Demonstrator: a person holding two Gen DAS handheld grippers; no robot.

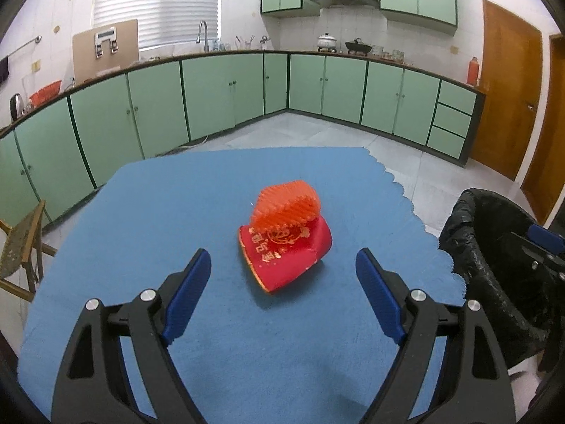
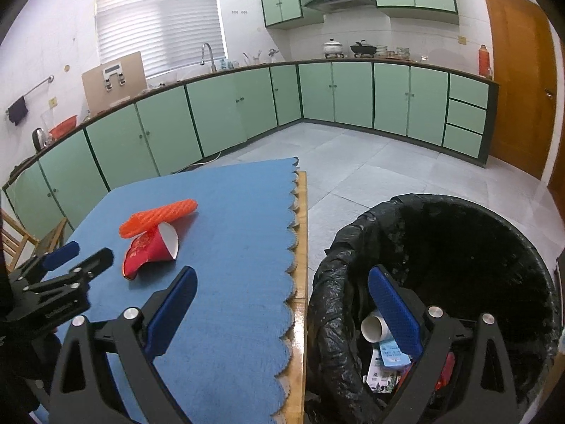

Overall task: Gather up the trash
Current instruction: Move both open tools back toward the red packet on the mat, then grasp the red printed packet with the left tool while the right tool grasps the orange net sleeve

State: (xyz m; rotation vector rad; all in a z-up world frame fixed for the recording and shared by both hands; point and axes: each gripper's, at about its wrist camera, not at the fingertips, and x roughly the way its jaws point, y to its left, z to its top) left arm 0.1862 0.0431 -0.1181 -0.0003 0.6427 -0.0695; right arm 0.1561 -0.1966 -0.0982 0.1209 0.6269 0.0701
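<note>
A crushed red paper cup [image 1: 287, 256] with gold print lies on its side on the blue cloth [image 1: 176, 212]. An orange foam net sleeve [image 1: 287, 208] rests on top of it. My left gripper [image 1: 282, 275] is open, its jaws either side of the cup just short of it. My right gripper [image 2: 282, 295] is open and empty, straddling the table edge and the rim of the black-lined trash bin [image 2: 441, 247]. The cup [image 2: 152, 251], the sleeve [image 2: 159, 217] and the left gripper [image 2: 76, 252] also show in the right wrist view.
The bin [image 1: 494, 265] stands right of the table and holds a white cup [image 2: 375, 327] and paper packaging [image 2: 388, 353]. The wooden table edge [image 2: 301, 247] shows past the cloth. A wooden chair [image 1: 21, 254] stands at the left. Green kitchen cabinets [image 1: 212, 95] run along the far walls.
</note>
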